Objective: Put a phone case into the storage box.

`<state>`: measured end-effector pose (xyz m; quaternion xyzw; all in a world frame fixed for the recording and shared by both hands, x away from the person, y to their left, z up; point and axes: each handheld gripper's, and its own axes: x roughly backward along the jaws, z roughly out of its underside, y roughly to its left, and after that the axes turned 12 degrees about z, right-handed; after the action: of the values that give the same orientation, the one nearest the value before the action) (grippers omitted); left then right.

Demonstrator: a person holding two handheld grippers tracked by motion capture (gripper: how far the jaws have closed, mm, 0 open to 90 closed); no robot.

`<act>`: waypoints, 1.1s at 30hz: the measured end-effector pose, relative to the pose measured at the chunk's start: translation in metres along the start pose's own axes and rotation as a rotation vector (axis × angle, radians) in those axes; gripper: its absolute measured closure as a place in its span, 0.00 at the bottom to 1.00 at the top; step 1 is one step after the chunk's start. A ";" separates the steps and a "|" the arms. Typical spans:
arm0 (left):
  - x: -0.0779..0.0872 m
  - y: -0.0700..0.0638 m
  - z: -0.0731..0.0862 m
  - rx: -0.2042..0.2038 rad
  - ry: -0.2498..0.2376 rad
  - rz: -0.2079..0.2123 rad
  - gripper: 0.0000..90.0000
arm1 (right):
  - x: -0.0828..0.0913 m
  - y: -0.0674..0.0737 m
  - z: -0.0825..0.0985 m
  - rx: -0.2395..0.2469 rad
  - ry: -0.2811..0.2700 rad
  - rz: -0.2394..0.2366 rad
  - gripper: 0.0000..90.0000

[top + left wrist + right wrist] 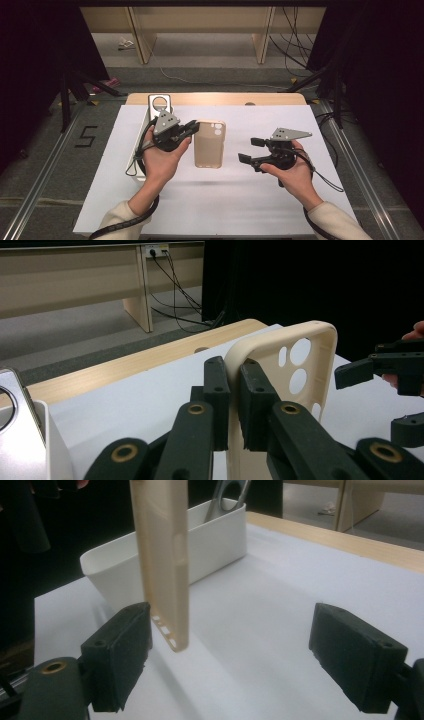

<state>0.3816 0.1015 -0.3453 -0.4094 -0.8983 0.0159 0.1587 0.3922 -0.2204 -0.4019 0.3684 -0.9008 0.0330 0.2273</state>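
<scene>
The left hand-held gripper (192, 127) is clamped on the long side wall of a beige, soft plastic phone case (209, 143) with round camera cut-outs, holding it lifted above the white sheet that covers the surface (225, 200), roughly at the middle and nearer the far edge. In the left gripper view the pads (217, 390) press the case's rim (235, 360) from both sides. The right hand-held gripper (250, 150) stands wide open just beside the case, its jaws apart on either side of the case's lower corner (177, 640) without touching it. A white rectangular plastic tray (145, 125) lies towards the far left corner, with a silver phone (160, 106) standing in it
</scene>
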 end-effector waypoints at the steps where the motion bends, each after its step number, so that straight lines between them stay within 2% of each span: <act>1: 0.001 0.000 0.000 0.000 -0.003 0.000 0.93 | 0.001 -0.001 0.001 -0.001 0.001 0.006 0.20; 12: 0.008 0.005 -0.006 -0.013 -0.014 -0.007 0.93 | 0.013 -0.012 0.012 -0.003 0.013 0.047 0.19; 33: 0.018 0.014 -0.013 -0.006 -0.036 -0.019 0.93 | 0.029 -0.018 0.022 -0.011 0.022 0.070 0.18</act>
<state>0.3844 0.1225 -0.3302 -0.4010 -0.9049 0.0193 0.1413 0.3778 -0.2572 -0.4107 0.3351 -0.9107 0.0401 0.2381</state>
